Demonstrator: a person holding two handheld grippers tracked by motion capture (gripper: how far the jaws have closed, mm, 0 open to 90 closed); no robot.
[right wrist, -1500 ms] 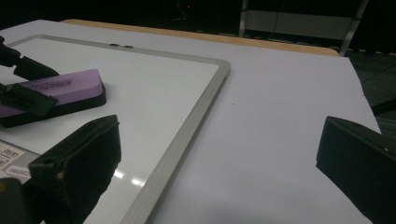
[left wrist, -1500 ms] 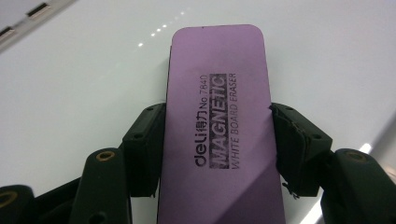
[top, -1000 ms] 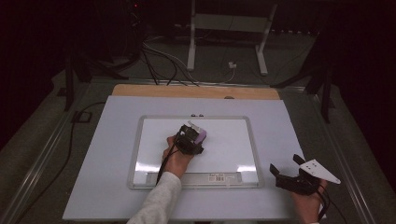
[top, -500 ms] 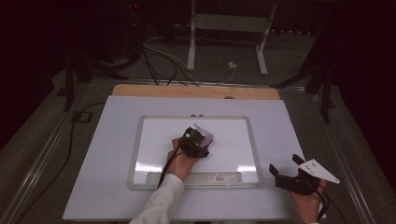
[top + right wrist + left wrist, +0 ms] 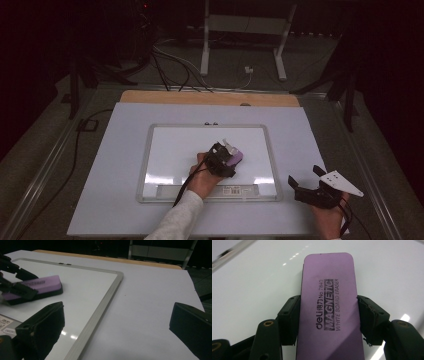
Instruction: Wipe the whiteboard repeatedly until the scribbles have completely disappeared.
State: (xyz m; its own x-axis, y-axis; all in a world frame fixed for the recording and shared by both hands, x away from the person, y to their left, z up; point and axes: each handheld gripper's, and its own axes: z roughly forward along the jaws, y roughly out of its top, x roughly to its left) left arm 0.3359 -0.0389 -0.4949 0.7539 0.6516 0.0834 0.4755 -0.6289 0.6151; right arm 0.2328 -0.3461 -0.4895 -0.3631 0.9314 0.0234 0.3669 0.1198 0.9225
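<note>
Left hand-held gripper (image 5: 328, 317) grasps the purple whiteboard eraser (image 5: 329, 310) (label: magnetic) flat on the whiteboard (image 5: 175, 150). Right hand-held gripper (image 5: 306, 177) hangs released, jaws wide, over the white worktop (image 5: 310, 135) beside the board's frame.

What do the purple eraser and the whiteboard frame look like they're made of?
Purple eraser: matte top, likely foam or soft plastic, with printed lettering, over a dark base, possibly felt. Whiteboard frame: pale grey with a dull sheen, likely aluminium or plastic; the board surface is glossy, mirroring the lights.
</note>
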